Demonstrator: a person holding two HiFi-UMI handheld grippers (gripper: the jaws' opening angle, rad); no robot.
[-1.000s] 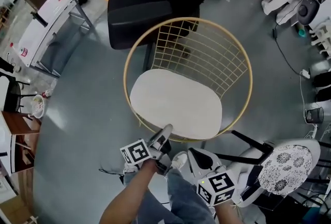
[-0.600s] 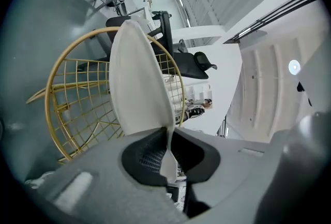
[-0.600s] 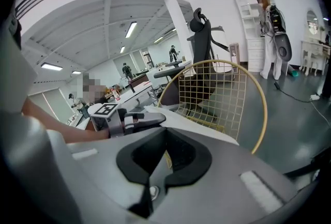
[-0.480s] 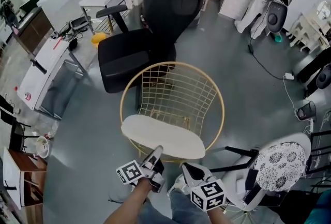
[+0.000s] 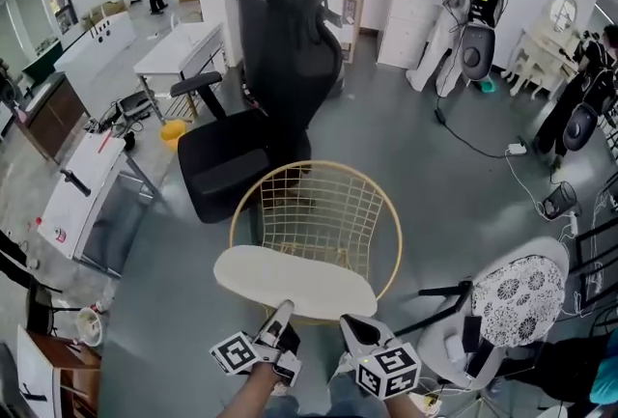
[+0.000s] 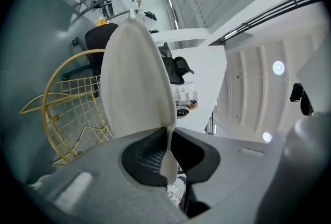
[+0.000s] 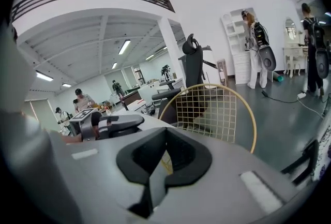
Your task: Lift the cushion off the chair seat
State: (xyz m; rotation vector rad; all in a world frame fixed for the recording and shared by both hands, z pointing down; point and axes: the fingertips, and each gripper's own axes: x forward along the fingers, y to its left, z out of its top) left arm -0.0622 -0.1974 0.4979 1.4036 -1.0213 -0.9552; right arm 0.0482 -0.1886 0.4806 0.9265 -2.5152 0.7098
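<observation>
Counted: one white cushion (image 5: 294, 279), one gold wire chair (image 5: 323, 206), one black office chair (image 5: 230, 165), one white patterned chair (image 5: 521, 298), two grippers. Pinched at its near edge by the left gripper (image 5: 283, 313), nearly closed on the thin rim, and by the right gripper (image 5: 350, 323), clamped on the same edge just beside. Held roughly flat over the wire chair's front rim. Compared with a second ago: then lying on the seat, now raised off it; both grippers higher; more of the room in sight.
</observation>
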